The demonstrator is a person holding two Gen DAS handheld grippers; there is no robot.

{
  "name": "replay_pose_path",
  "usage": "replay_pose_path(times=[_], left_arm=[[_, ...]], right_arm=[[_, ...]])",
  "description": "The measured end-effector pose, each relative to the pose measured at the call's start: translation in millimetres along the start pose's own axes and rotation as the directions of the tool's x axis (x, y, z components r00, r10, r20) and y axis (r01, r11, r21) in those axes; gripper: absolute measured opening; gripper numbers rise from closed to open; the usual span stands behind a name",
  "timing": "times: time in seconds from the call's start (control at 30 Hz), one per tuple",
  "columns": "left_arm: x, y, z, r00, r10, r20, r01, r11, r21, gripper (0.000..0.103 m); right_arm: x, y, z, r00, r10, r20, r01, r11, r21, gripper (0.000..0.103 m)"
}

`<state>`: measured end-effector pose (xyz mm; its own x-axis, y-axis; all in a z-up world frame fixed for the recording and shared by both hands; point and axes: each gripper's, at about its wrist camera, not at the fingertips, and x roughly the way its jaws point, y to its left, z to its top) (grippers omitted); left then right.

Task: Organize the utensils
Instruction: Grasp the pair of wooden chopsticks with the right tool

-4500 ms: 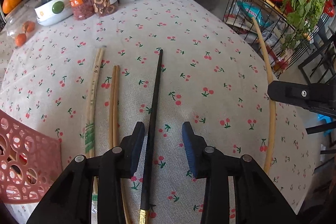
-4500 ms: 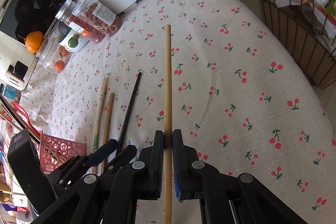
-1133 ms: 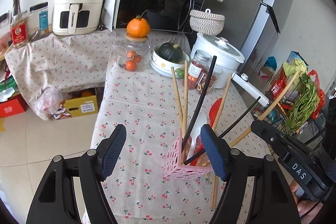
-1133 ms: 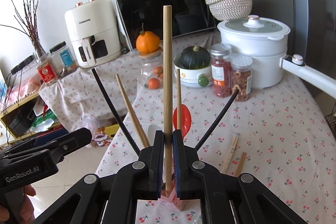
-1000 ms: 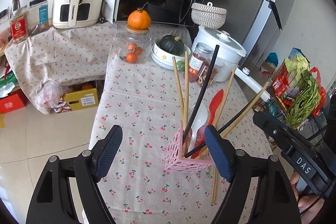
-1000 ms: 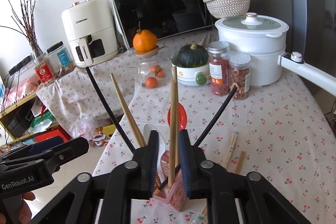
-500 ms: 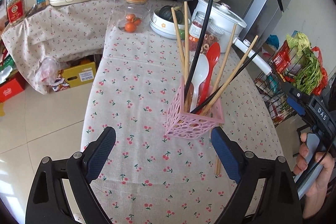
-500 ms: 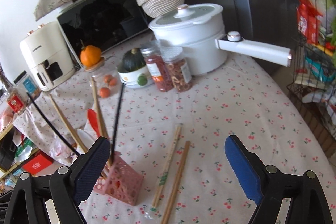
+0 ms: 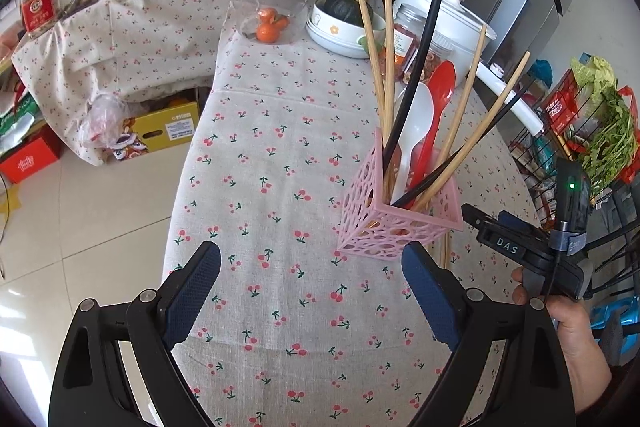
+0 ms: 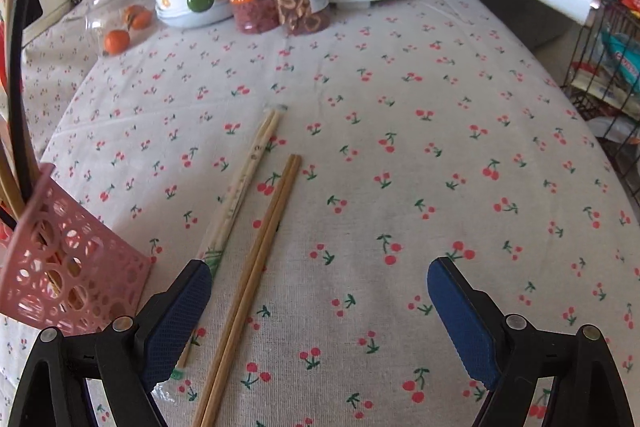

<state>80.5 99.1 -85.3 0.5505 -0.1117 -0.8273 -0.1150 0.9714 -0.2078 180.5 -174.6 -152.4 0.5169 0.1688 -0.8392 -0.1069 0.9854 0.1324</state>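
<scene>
Right gripper (image 10: 320,311), jaws wide but closing, empty, over lower-centre bare chopstick pair (image 10: 256,267); next: grasp, carry to pink holder (image 10: 60,267); left gripper (image 9: 312,291) wide, empty.

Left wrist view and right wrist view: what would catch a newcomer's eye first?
The pink holder on the cherry-print tablecloth, bristling with chopsticks and a red spoon. Next, two chopstick pairs flat on the cloth beside it: one wrapped, one bare.

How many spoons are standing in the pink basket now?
2. A white spoon and a red spoon stand side by side in the pink basket, among the chopsticks. A shorter one could be hidden inside the basket.
</scene>
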Motion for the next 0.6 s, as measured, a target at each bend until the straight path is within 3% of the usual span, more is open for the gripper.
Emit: replay_pose_path(times=[0.13, 0.33, 0.37, 0.43, 0.47, 0.6], left_arm=[[4, -1, 1, 1.0, -0.002, -0.009, 0.002, 1.0, 0.004, 0.094], [-1, -4, 1, 1.0, -0.024, 0.0, 0.024, 0.999, 0.025, 0.094], [-2, -5, 1, 1.0, -0.02, 0.002, 0.02, 0.999, 0.033, 0.094], [-8, -7, 1, 1.0, -0.028, 0.008, 0.028, 0.999, 0.042, 0.093], [-12, -8, 0, 0.999, -0.04, 0.016, 0.039, 0.998, 0.044, 0.093], [-27, -22, -6, 0.996, -0.084, 0.042, 0.08, 0.993, 0.091, 0.093]], right_arm=[[23, 6, 3, 0.996, 0.036, -0.078, -0.033, 0.999, 0.034, 0.069], [28, 31, 3, 0.993, -0.083, -0.084, 0.073, 0.991, -0.113, 0.047], [28, 30, 4, 0.992, -0.073, -0.105, 0.062, 0.992, -0.111, 0.04], [26, 22, 5, 0.989, -0.061, -0.136, 0.049, 0.995, -0.091, 0.016], [24, 16, 5, 0.987, -0.046, -0.153, 0.036, 0.997, -0.067, 0.01], [11, -9, -3, 0.98, -0.012, -0.199, 0.015, 1.0, 0.017, 0.007]])
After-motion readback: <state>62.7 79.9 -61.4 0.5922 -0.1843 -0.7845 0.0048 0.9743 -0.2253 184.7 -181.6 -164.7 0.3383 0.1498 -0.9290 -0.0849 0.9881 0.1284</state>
